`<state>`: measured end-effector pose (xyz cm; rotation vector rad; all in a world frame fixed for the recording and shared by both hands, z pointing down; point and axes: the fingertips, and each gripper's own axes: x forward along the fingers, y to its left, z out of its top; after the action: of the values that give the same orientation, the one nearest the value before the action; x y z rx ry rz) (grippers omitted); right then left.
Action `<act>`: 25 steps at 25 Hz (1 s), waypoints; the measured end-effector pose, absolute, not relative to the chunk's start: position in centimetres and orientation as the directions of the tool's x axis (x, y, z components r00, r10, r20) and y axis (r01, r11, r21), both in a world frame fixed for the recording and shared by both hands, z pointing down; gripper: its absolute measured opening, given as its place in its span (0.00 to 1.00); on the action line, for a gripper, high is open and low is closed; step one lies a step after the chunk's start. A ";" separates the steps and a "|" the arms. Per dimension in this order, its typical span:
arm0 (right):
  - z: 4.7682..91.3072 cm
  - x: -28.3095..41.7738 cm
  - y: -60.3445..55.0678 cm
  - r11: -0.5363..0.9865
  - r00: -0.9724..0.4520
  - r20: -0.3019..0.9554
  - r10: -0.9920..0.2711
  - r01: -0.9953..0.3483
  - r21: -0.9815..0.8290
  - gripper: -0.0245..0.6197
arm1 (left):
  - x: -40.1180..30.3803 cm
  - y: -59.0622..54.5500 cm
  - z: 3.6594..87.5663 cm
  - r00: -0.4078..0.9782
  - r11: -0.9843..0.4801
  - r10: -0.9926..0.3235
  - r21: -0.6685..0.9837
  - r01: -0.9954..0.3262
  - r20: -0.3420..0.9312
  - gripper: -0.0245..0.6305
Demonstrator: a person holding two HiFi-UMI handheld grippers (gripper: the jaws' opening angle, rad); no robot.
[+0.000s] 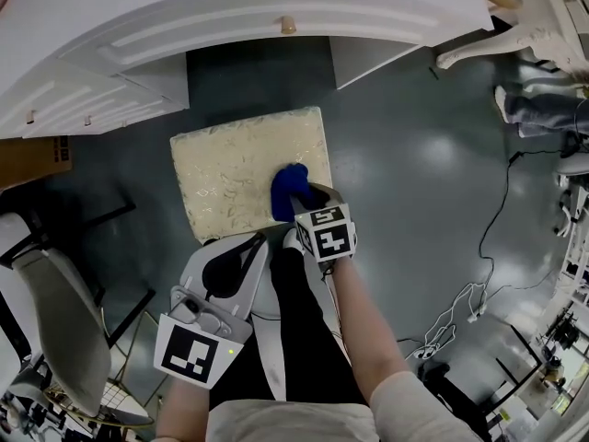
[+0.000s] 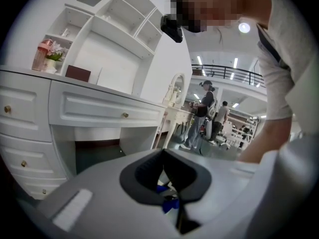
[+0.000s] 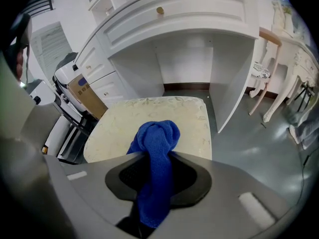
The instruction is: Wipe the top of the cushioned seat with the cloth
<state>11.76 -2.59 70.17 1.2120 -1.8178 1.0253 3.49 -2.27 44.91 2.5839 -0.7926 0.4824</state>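
Wiping in hand: cloth at the seat's right edge

The right claw (image 1: 308, 208) is clamped on the blue cloth (image 3: 155, 148). The cloth is bunched into a knot that sticks out past the jaw tips, with its tail trailing back between the jaws. From the head view, the knot sits over the near right part of the cream seat (image 1: 235, 168), close to its right edge. Whether it presses on the fabric or hangs just above it cannot be told.

The seat stands on the grey floor (image 1: 414, 155), with its far edge at the knee-hole of the white table (image 1: 230, 7). The left claw (image 1: 235, 261) hangs near the seat's near edge with its jaws together and nothing between them.

The step looks like the wipe itself, at or near its start, since most of the top lies to the left and beyond the cloth. The next move calls for a firm grip, the knot pressed flat on the cushion, and a sweep left across the top, then further strokes toward the far edge. The soft top may give under pressure, so an even, light push should serve.
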 end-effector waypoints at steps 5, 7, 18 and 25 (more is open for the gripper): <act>70.3 13.7 -2.4 0.228 -0.298 0.873 -0.386 -0.948 -0.222 0.20 | 4.7 -2.0 45.2 0.780 -0.762 -0.452 0.269 -0.590 0.433 0.04; 70.3 14.5 -2.3 0.219 -0.292 0.874 -0.389 -0.950 -0.220 0.20 | 5.2 -1.8 45.2 0.781 -0.762 -0.452 0.269 -0.589 0.432 0.04; 71.3 19.4 -1.8 0.179 -0.285 0.889 -0.357 -0.956 -0.234 0.21 | 7.8 -1.5 45.2 0.772 -0.751 -0.465 0.267 -0.603 0.434 0.04; 71.2 19.2 -1.5 0.203 -0.319 0.876 -0.363 -0.944 -0.260 0.20 | 9.4 -1.3 45.1 0.756 -0.734 -0.489 0.261 -0.626 0.436 0.04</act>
<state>19.21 -1.53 71.25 1.2217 -1.8029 1.0931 9.44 -1.34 45.07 2.5590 -0.8518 0.4793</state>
